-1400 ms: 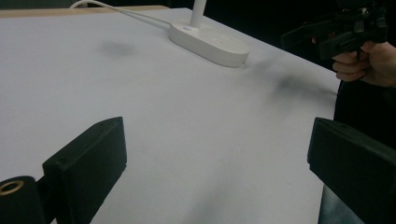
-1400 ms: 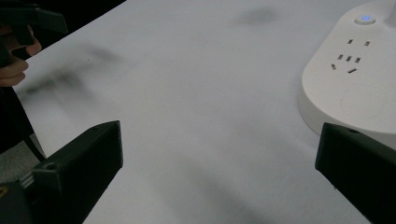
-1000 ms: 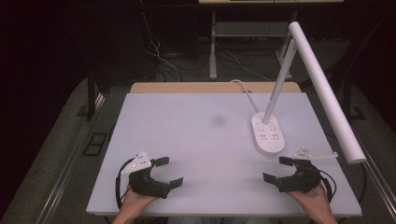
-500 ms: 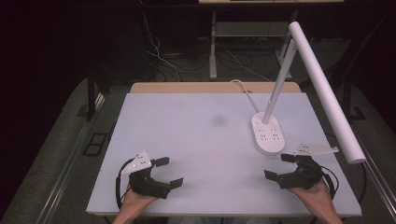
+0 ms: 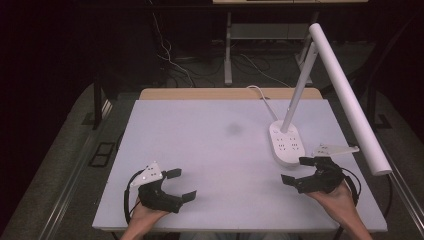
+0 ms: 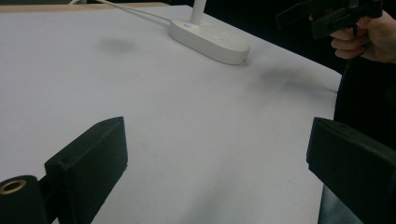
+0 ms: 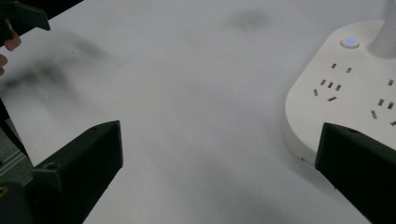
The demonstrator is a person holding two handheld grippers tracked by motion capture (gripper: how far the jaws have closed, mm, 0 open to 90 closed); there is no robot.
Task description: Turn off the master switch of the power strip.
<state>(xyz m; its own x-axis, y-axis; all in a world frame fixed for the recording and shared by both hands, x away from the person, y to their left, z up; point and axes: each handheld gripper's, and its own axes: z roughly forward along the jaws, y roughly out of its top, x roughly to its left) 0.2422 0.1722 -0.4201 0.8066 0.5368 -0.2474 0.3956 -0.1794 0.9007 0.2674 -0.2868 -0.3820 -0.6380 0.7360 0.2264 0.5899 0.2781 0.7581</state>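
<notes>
Two grippers wait empty: left gripper (image 5: pixel 176 186) spread wide, right gripper (image 5: pixel 299 171) released, lamp base (image 5: pixel 286 143) at its twelve o'clock, likely target.

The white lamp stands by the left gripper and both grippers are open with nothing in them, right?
Not quite. The lamp stands by the right gripper, not the left gripper; the high view shows it. The rest holds: both grippers have their jaws open and hold nothing.
</notes>
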